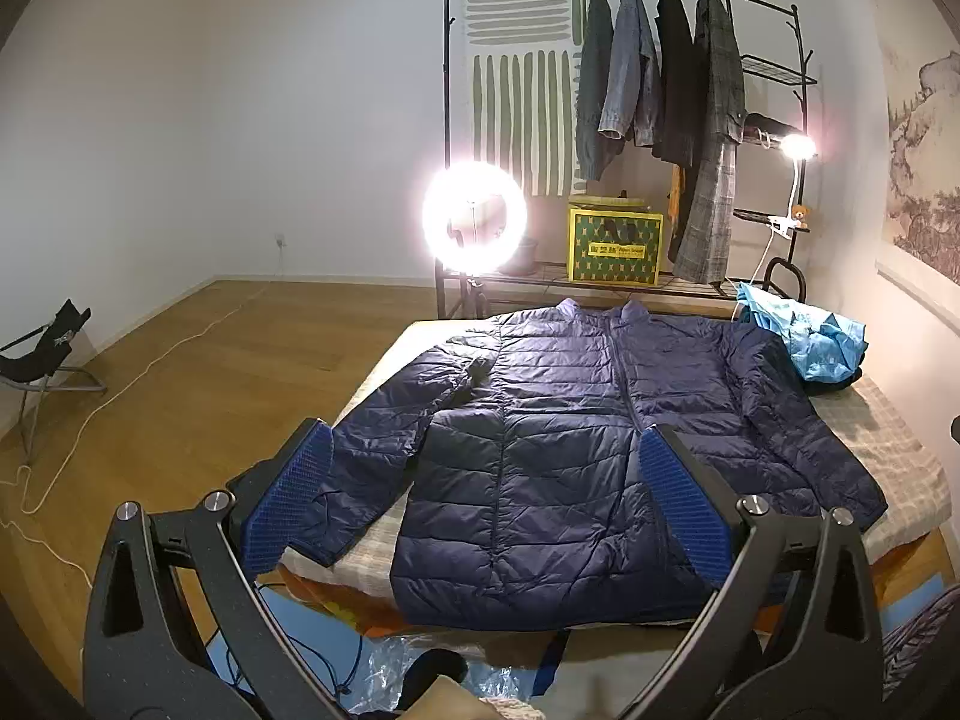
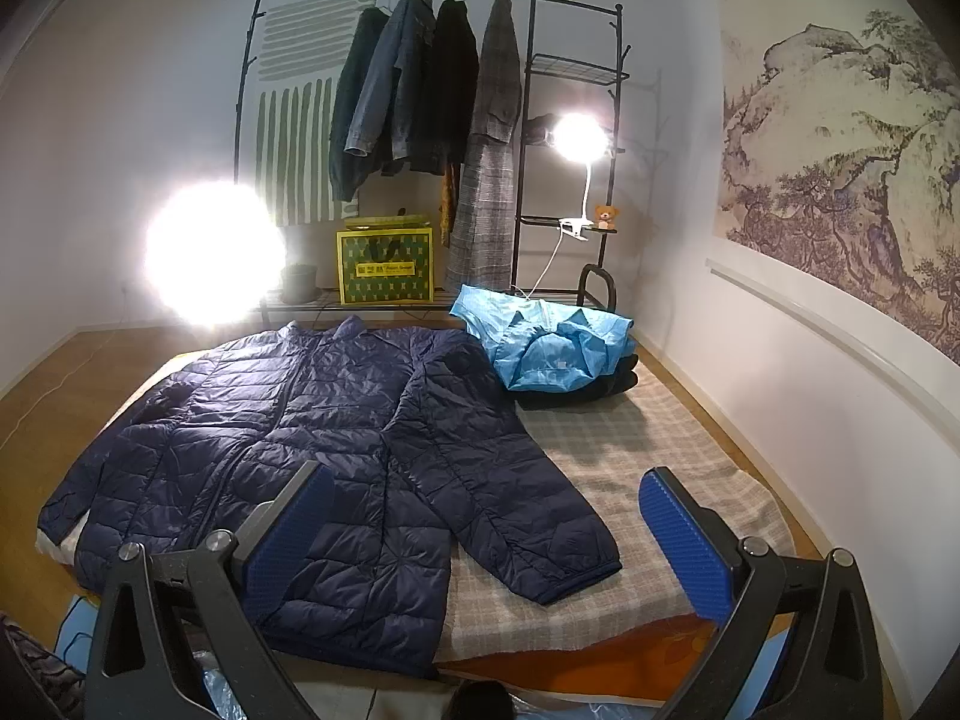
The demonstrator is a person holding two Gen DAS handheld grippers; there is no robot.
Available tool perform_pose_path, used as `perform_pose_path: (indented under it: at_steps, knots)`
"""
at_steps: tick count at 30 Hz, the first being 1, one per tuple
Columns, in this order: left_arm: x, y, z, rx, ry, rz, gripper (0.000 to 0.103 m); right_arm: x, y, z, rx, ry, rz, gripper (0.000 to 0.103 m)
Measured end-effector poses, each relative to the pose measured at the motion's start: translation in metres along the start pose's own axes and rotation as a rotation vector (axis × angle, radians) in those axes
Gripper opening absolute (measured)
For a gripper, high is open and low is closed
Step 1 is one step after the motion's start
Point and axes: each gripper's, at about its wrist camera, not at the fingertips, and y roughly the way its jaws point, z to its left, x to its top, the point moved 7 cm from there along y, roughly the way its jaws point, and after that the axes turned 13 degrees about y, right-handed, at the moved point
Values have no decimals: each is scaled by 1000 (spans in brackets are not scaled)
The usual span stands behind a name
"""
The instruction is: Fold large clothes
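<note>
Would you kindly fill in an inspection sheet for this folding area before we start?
Surface: checked blanket over a low bed, part bare.
Job's things: navy puffer jacket spread flat, front up, sleeves out.
Clutter: light blue garment crumpled on dark clothes at the far corner.
Grippers: left gripper open above the jacket's hem; right gripper open above one sleeve; neither holds anything.
Cables: white cord trailing across the wooden floor.
Surroundings: clothes rack with hung coats, ring light, yellow box.
</note>
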Motion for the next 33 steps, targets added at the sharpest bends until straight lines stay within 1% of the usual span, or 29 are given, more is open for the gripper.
perform_pose_path:
  at_steps: [33]
  knots:
    - [2,0,-3,1,-1,-3,103,0,-3,4,3,-6,3,103]
